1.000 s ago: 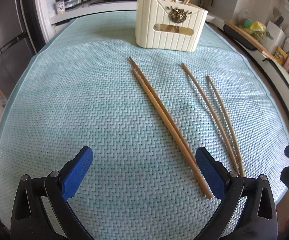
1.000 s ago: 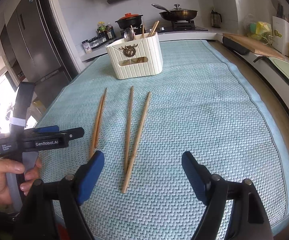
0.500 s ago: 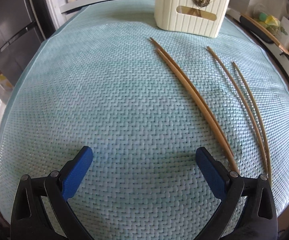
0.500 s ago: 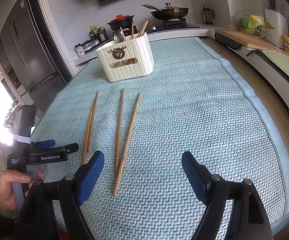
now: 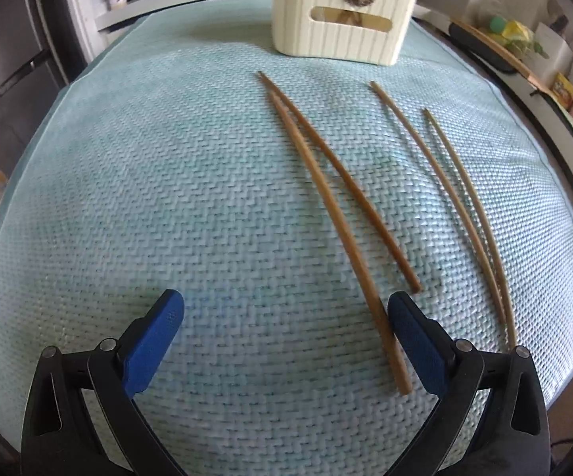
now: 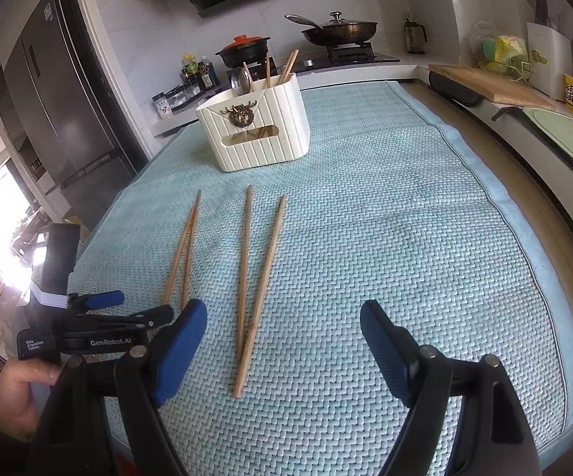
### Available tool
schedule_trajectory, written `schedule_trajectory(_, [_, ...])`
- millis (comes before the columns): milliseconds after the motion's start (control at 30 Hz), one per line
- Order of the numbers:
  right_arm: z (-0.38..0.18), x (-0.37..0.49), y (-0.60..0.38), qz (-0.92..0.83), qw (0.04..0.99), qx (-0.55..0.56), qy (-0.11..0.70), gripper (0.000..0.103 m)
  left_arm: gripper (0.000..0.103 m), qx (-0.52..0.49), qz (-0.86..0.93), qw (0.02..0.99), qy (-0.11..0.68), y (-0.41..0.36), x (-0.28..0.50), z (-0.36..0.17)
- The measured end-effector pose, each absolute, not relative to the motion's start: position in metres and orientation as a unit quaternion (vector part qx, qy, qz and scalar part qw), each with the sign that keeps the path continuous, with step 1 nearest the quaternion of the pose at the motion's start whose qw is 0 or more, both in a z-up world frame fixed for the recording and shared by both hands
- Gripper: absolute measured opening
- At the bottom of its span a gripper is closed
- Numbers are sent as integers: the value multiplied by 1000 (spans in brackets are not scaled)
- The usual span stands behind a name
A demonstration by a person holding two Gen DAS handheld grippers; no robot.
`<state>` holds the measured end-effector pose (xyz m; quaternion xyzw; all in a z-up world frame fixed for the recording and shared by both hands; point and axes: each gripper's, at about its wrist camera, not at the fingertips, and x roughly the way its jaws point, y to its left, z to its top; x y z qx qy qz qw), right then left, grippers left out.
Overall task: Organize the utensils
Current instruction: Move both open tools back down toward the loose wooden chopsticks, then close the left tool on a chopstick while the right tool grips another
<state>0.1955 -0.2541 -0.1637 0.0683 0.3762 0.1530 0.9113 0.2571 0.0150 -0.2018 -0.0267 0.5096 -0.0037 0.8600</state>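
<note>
Several wooden chopsticks lie on a teal woven mat. The nearer pair runs toward my left gripper, which is open low over the mat, its right finger beside the near ends. The thinner pair lies to the right. A cream utensil holder stands at the far end. In the right wrist view my right gripper is open above the mat, the two pairs ahead of it, the holder with a spoon and chopsticks beyond. The left gripper shows at left.
A stove with a wok and a black pot stands behind the counter. A fridge is at left. A wooden cutting board and a knife block lie on the right counter. The mat's right edge borders bare counter.
The left gripper has shifted right and closer to the near pair, whose near ends now lie by its right finger. The right gripper has drawn nearer to the chopsticks. Both stay open.
</note>
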Motion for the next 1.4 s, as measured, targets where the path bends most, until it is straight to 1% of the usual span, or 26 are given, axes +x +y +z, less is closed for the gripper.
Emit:
schedule_trajectory(100, [-165, 197, -259, 151, 911, 72, 378, 81, 102, -49, 9, 857, 512, 37, 257, -201])
schedule_trajectory(200, [-167, 199, -259, 151, 909, 76, 381, 81, 102, -57, 7, 856, 513, 44, 262, -199])
schedule_trajectory(367, [-162, 199, -253, 159, 910, 79, 375, 81, 102, -29, 3, 858, 513, 37, 290, -197])
schedule_trajectory(467, [-158, 200, -251, 161, 911, 68, 375, 81, 102, -31, 4, 858, 513, 42, 312, -194])
schedule_trajectory(567, [-153, 215, -250, 158, 906, 40, 390, 81, 102, -32, 5, 856, 516, 54, 336, -193])
schedule_trajectory(667, [-155, 248, -253, 160, 894, 29, 418, 81, 102, -42, -2, 846, 532, 62, 354, -197])
schedule_trajectory(700, [-157, 262, -253, 165, 886, 34, 432, 78, 101, -46, -5, 843, 536, 66, 359, -198])
schedule_trajectory(733, [-159, 276, -251, 171, 878, 40, 446, 68, 101, -49, -8, 840, 541, 68, 362, -198])
schedule_trajectory(767, [-161, 291, -248, 177, 868, 44, 463, 64, 101, -52, -14, 837, 544, 70, 366, -198])
schedule_trajectory(833, [-166, 320, -239, 192, 847, 54, 493, 51, 100, -57, -22, 832, 552, 73, 373, -198])
schedule_trajectory(900, [-172, 346, -228, 192, 830, 59, 520, 50, 94, -58, -27, 826, 560, 79, 376, -197])
schedule_trajectory(1000, [-179, 378, -211, 182, 816, 51, 546, 48, 89, -54, -33, 818, 571, 83, 389, -196])
schedule_trajectory(1033, [-183, 386, -204, 180, 809, 45, 558, 46, 88, -52, -33, 816, 574, 84, 393, -196])
schedule_trajectory(1100, [-192, 400, -190, 174, 796, 28, 579, 42, 83, -40, -32, 812, 581, 83, 402, -197])
schedule_trajectory(1133, [-198, 404, -182, 172, 789, 16, 589, 38, 81, -33, -33, 811, 583, 82, 405, -197])
schedule_trajectory(1167, [-204, 408, -176, 166, 785, 3, 597, 34, 78, -23, -33, 810, 586, 81, 408, -197])
schedule_trajectory(1200, [-208, 411, -171, 154, 784, -11, 601, 27, 71, -13, -35, 808, 589, 77, 412, -197])
schedule_trajectory(1233, [-208, 412, -166, 145, 791, -25, 594, 24, 69, 2, -36, 806, 591, 73, 413, -197])
schedule_trajectory(1267, [-208, 412, -162, 140, 789, -38, 596, 24, 64, 17, -36, 806, 590, 68, 415, -196])
schedule_trajectory(1300, [-208, 413, -158, 145, 789, -40, 595, 12, 52, 29, -39, 808, 588, 64, 416, -196])
schedule_trajectory(1333, [-211, 414, -156, 145, 786, -41, 600, 7, 45, 33, -44, 810, 584, 60, 417, -194])
schedule_trajectory(1367, [-211, 415, -155, 142, 790, -41, 595, 7, 25, 31, -48, 810, 584, 59, 417, -193])
schedule_trajectory(1400, [-212, 415, -153, 142, 791, -41, 594, 6, 8, 29, -50, 810, 584, 58, 417, -192])
